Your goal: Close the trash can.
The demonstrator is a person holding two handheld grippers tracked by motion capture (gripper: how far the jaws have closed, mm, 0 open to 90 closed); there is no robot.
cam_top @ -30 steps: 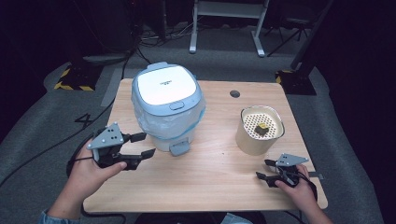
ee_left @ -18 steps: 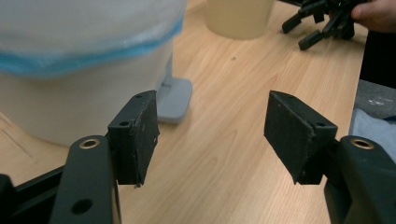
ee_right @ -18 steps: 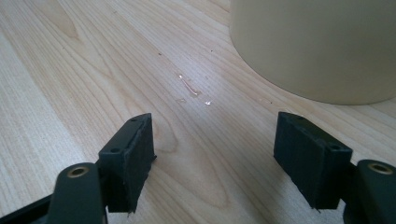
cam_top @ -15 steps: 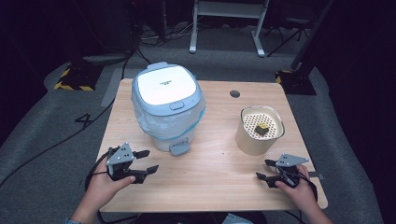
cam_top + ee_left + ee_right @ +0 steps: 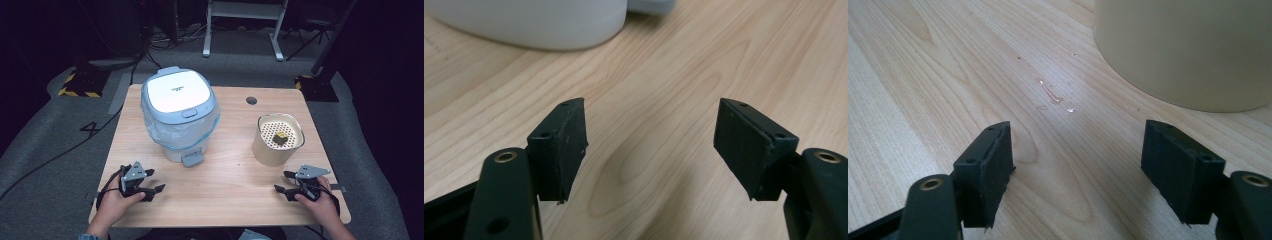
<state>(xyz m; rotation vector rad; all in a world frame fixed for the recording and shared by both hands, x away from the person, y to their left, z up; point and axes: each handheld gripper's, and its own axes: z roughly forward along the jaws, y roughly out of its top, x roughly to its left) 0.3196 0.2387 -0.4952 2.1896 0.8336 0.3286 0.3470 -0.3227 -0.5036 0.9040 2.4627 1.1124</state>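
High view: a wooden table (image 5: 225, 200) carries a white and pale blue pedal bin (image 5: 179, 114) with a plastic liner at left centre, its lid down and its foot pedal (image 5: 192, 159) facing the person, and a round beige canister (image 5: 278, 140) at right, whose perforated top bears a small dark and yellow object (image 5: 280, 138). The left gripper (image 5: 152, 181) rests low over the near left part of the table, in front of the bin and apart from it; its jaws have just been opening and stand apart with nothing between them. The right gripper (image 5: 282, 182) sits at the near right edge, just in front of the canister without touching it, jaws likewise apart and empty. Left gripper view: the left gripper (image 5: 649, 145) frames bare wood, with the white base of the bin (image 5: 529, 22) beyond. Right gripper view: the right gripper (image 5: 1075, 167) frames bare wood and a few small wet spots (image 5: 1053, 97), with the beige canister (image 5: 1188, 50) wall at upper right.
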